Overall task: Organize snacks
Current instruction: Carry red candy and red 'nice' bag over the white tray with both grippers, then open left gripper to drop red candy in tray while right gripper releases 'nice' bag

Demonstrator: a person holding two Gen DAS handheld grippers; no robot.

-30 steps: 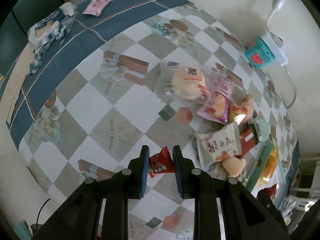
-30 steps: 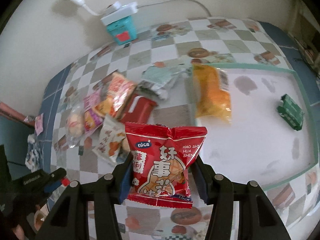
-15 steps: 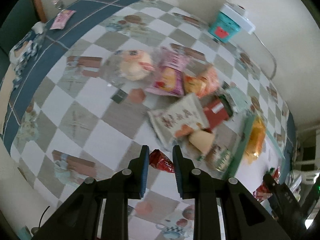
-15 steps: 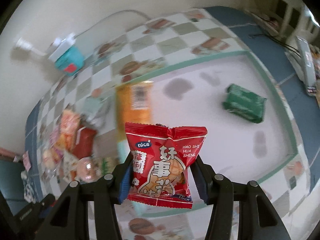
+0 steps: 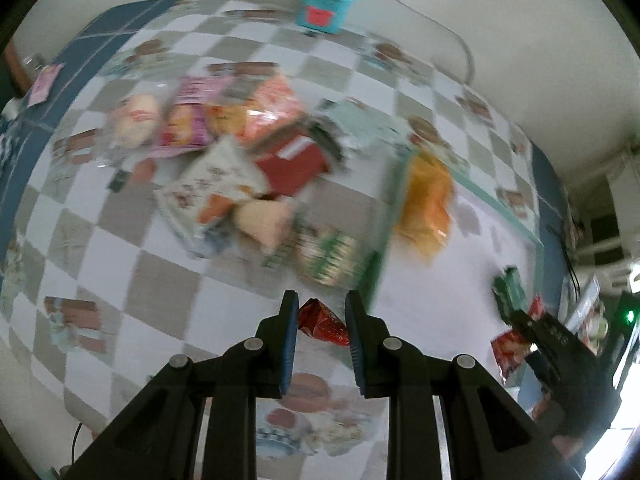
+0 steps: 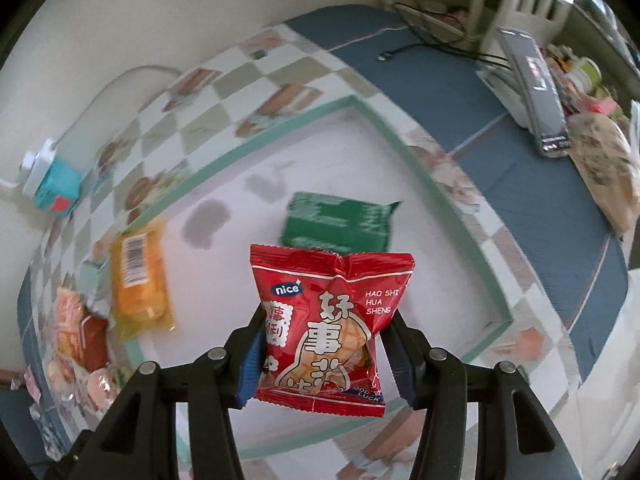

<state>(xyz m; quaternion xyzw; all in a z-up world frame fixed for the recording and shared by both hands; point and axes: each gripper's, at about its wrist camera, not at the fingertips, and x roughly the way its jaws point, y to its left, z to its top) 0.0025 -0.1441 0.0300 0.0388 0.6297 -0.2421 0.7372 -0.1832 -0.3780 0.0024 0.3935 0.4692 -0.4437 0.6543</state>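
Now the red peanut packet (image 6: 326, 322) is pinched upright by the right gripper (image 6: 322, 350) at lower centre – carried above the white tray (image 6: 472, 216), likely for dropping beside the green packet (image 6: 340, 222). A small red packet (image 5: 322, 322) is clamped in the left gripper (image 5: 322, 338).

Each gripper, left gripper (image 5: 322, 320) and right gripper (image 6: 322, 344), is built of matte black angular arms, fitted with silver round screws, and its fingers (image 5: 289, 336) are lined with ribbed blue pads.
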